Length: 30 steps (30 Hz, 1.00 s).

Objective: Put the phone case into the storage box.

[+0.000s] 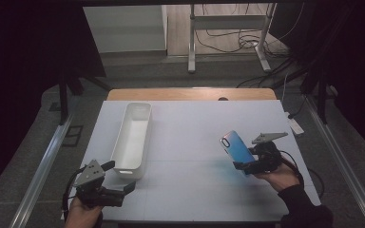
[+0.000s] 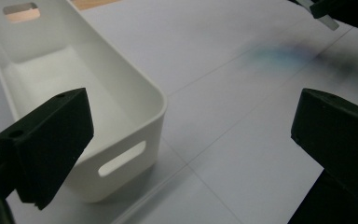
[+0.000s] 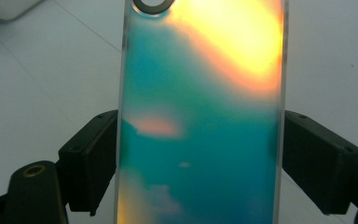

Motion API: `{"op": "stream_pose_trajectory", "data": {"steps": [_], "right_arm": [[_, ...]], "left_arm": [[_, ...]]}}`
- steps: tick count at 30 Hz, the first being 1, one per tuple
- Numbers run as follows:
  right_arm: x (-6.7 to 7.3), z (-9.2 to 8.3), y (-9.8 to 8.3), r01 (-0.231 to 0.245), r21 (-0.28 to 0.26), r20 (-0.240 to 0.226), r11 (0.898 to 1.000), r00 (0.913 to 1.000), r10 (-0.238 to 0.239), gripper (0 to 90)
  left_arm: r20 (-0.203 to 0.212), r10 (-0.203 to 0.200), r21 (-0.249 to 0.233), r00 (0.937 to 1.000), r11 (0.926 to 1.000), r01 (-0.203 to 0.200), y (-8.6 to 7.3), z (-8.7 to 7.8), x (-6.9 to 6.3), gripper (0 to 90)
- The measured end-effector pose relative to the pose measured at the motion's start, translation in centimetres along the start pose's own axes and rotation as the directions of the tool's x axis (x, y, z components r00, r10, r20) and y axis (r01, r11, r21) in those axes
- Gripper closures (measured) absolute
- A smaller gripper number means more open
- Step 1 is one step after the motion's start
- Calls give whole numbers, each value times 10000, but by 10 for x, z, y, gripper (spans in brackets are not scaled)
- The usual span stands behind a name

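The right tool (image 1: 245, 166) pinches a phone case (image 1: 236, 147) across its width, one jaw on each long edge, and holds it clear of the tabletop (image 1: 190, 142) at the right of the high view. The left tool (image 1: 116, 176) waits at lower left with its jaws spread wide and nothing between them, just beside the near end of a white bin (image 1: 133, 137).

By my reading the pickup is done — the case is lifted and gripped firmly. What is left seems to be carrying it across to the bin, well apart at centre left, and setting it inside; the bin looks bare in the left gripper view (image 2: 74, 84), so nothing has gone in yet.

The case (image 3: 200, 116) is a slim, flat rectangle with rounded corners and pale translucent edges. Its back is iridescent — teal over most of it, glowing yellow-orange toward the upper end — with a round camera opening (image 3: 153, 4) at the top corner.
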State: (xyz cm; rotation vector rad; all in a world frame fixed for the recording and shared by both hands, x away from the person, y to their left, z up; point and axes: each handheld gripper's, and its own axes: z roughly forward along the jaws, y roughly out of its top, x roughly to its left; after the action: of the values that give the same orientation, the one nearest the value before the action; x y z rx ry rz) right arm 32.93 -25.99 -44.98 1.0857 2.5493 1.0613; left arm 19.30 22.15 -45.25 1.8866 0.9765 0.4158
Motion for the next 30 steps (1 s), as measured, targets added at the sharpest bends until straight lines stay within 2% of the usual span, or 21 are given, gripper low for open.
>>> {"op": "stream_pose_trajectory", "data": {"steps": [9,13,18,22,25,30], "right_arm": [[8,-2,10,187,-634,-543,9978,9983,-222,168],[13,-4,14,292,-976,-887,9948,9953,-379,168],[16,-6,17,413,-1229,-1076,9916,9927,-547,168],[21,-7,19,574,-1424,-1276,9881,9889,-758,168],[26,-7,22,748,-1621,-1493,9839,9838,-994,168],[32,-5,26,774,-1788,-1795,9808,9776,-1099,168]], "left_arm": [[557,111,-305,9984,9995,-94,11,10,-4,0],[820,241,-421,9963,9989,-207,16,16,-9,0],[1126,320,-621,9931,9978,-251,23,21,-13,0],[1611,296,-851,9865,9962,-160,29,24,-15,0],[1803,456,-868,9826,9958,-303,33,29,-16,0],[2170,635,-950,9741,9945,-437,40,38,-19,0]]}}
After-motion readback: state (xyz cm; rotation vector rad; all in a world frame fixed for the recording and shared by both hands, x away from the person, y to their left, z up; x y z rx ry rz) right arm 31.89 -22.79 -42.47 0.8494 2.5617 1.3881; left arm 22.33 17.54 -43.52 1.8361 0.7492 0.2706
